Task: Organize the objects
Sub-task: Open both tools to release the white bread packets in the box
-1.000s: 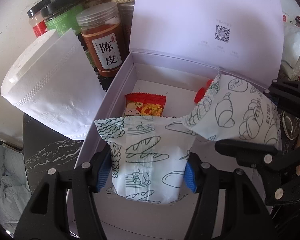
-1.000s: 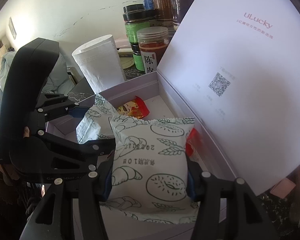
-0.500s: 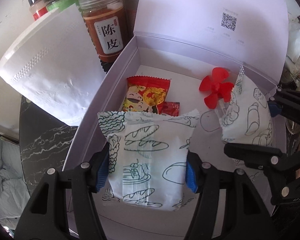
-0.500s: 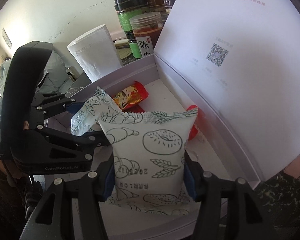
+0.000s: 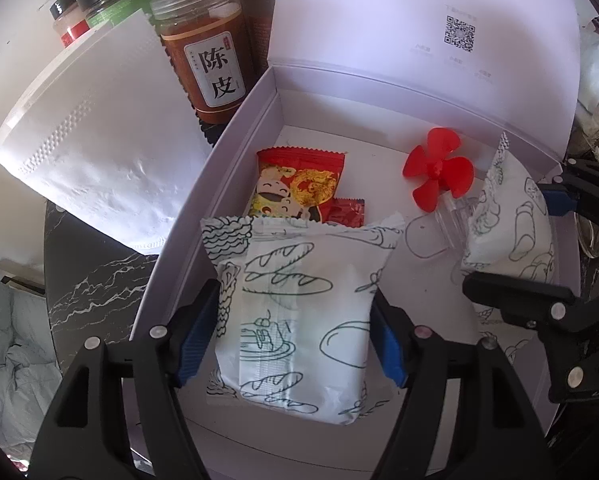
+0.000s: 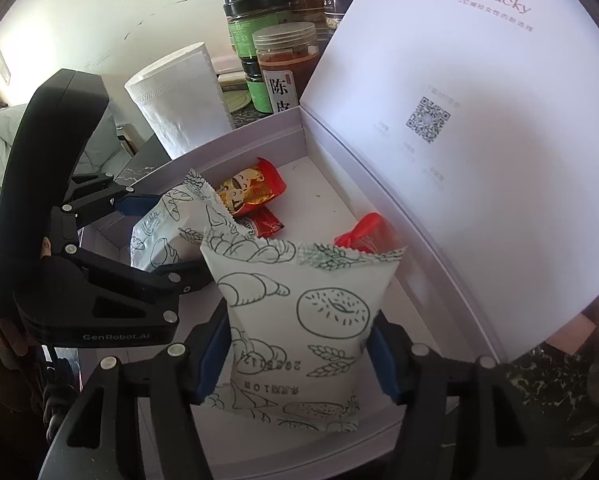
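The left gripper [image 5: 295,336] clamps a bread packet [image 5: 299,320] over the near end of the open white box [image 5: 235,152]. The right gripper [image 6: 299,356] pinches a second packet [image 6: 303,320] at the box's right side, at 3 o'clock from the first. Red snack bags [image 5: 299,184] lie at 12 o'clock, a red propeller [image 5: 437,174] at 1 o'clock.

Two bread-print packets over open white box

Left packet [image 5: 299,308] and right packet [image 6: 307,320], white with line-drawn pastries, sit upright above the box [image 5: 203,200]; inside lie a red snack pouch [image 5: 295,184], small red sachet [image 5: 345,210] and red propeller [image 5: 439,172].
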Motion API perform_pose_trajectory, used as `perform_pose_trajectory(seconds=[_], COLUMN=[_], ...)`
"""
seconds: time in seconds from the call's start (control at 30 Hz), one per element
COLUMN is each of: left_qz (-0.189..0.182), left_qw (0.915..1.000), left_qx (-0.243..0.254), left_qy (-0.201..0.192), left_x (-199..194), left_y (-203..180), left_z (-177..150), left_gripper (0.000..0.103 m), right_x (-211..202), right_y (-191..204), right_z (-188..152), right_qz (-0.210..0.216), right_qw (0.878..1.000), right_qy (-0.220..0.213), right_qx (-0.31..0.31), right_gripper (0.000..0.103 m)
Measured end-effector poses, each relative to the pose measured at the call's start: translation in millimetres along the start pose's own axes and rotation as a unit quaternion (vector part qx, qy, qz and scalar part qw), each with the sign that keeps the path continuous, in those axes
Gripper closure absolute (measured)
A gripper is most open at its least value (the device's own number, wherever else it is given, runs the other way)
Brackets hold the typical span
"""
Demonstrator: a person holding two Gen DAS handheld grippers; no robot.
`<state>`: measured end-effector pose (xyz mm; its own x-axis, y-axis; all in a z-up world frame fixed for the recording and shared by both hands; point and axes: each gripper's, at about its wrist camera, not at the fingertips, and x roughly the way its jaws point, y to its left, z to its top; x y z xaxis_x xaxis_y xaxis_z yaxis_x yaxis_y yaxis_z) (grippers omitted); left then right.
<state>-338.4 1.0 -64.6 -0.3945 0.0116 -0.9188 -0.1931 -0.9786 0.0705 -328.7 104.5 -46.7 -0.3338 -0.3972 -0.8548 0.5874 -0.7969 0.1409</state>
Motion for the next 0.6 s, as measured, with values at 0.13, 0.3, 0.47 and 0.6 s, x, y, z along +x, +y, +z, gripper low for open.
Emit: perform_pose_trajectory(seconds=[0.13, 0.3, 0.47, 0.6], left_qz=[0.013, 0.018, 0.021, 0.024], left_qw=[0.9998, 0.9990, 0.9984, 0.9981], left_qx=[-0.008, -0.004, 0.004, 0.010], left_qy=[-0.011, -0.041, -0.052, -0.055], left_x=[-9, -19, -24, -27], left_y=[0, -1, -1, -2], left_z=[0, -3, -7, -11], left_gripper=[0.027, 0.022, 0.021, 0.021], right_x=[-2, -4, -10, -17], right_y=[4, 6, 9, 10], right_z=[-2, -4, -3, -3], right_qz=[-0.008, -0.013, -0.014, -0.023], right_qw=[1.000, 1.000, 0.999, 0.999], right_qy=[-0.004, -0.010, -0.021, -0.027], right_qx=[-0.005, -0.010, -0.023, -0.027], right_gripper=[0.039, 0.035, 0.032, 0.030])
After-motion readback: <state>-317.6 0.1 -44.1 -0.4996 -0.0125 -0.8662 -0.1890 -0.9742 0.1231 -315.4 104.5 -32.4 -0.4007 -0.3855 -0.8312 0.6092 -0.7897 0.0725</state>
